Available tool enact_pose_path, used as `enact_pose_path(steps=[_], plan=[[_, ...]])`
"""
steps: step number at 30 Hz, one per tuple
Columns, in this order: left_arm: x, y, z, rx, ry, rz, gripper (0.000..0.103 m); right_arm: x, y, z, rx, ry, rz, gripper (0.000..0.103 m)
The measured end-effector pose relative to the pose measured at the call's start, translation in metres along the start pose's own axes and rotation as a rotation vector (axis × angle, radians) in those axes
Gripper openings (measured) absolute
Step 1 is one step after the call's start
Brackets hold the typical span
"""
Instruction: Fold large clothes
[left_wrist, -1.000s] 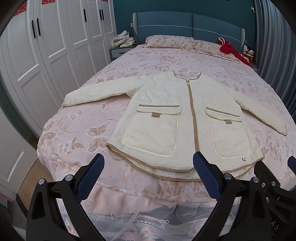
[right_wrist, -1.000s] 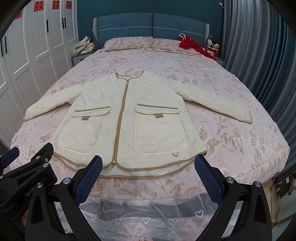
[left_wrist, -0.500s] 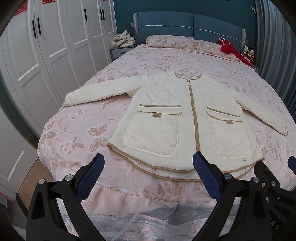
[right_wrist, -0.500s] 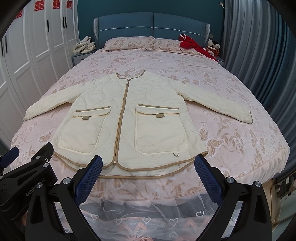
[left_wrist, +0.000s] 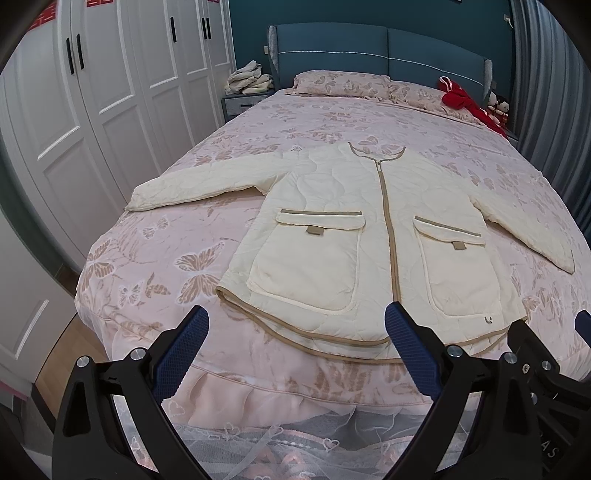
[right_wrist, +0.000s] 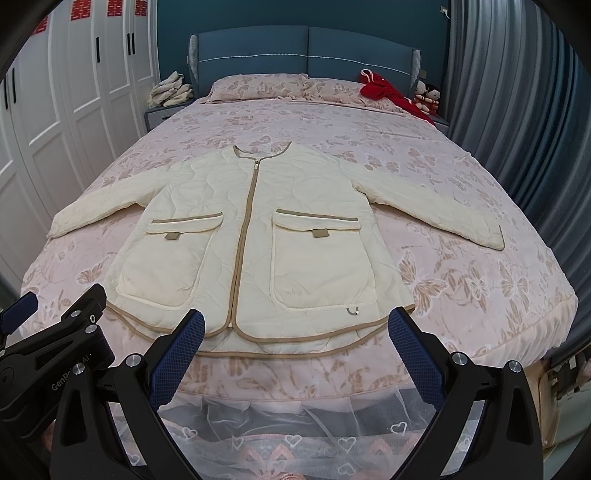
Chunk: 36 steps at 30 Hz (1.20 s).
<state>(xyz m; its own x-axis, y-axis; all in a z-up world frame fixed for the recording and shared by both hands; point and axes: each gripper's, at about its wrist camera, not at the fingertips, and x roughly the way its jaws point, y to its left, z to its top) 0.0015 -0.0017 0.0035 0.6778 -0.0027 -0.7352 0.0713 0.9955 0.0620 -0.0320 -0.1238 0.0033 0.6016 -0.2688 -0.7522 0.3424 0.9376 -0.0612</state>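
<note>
A cream quilted jacket (left_wrist: 369, 236) with tan trim lies flat and zipped on the bed, front up, both sleeves spread out to the sides. It also shows in the right wrist view (right_wrist: 255, 236). My left gripper (left_wrist: 295, 332) is open and empty, held just short of the jacket's hem at the bed's foot. My right gripper (right_wrist: 295, 332) is open and empty too, in front of the hem's right half. The left gripper's body shows at the lower left of the right wrist view (right_wrist: 55, 354).
The bed (right_wrist: 480, 295) has a pink butterfly cover and a lace skirt. Pillows (right_wrist: 258, 85) and a red garment (right_wrist: 384, 90) lie at the headboard. White wardrobes (left_wrist: 92, 110) stand to the left, grey curtains (right_wrist: 517, 110) to the right, a nightstand (left_wrist: 243, 101) with folded clothes.
Both views have shifted very slightly; the jacket sits a touch further right in each. Grippers stay open and the jacket has not moved.
</note>
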Motion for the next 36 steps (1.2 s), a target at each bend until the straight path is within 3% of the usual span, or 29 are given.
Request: enact_pose_path(steps=[36], plan=[[-0.0006, 0.0033, 0.001, -0.001, 0.003, -0.002, 0.093, -0.0002, 0.0003, -0.0007, -0.001, 0.001, 0.0, 0.098]])
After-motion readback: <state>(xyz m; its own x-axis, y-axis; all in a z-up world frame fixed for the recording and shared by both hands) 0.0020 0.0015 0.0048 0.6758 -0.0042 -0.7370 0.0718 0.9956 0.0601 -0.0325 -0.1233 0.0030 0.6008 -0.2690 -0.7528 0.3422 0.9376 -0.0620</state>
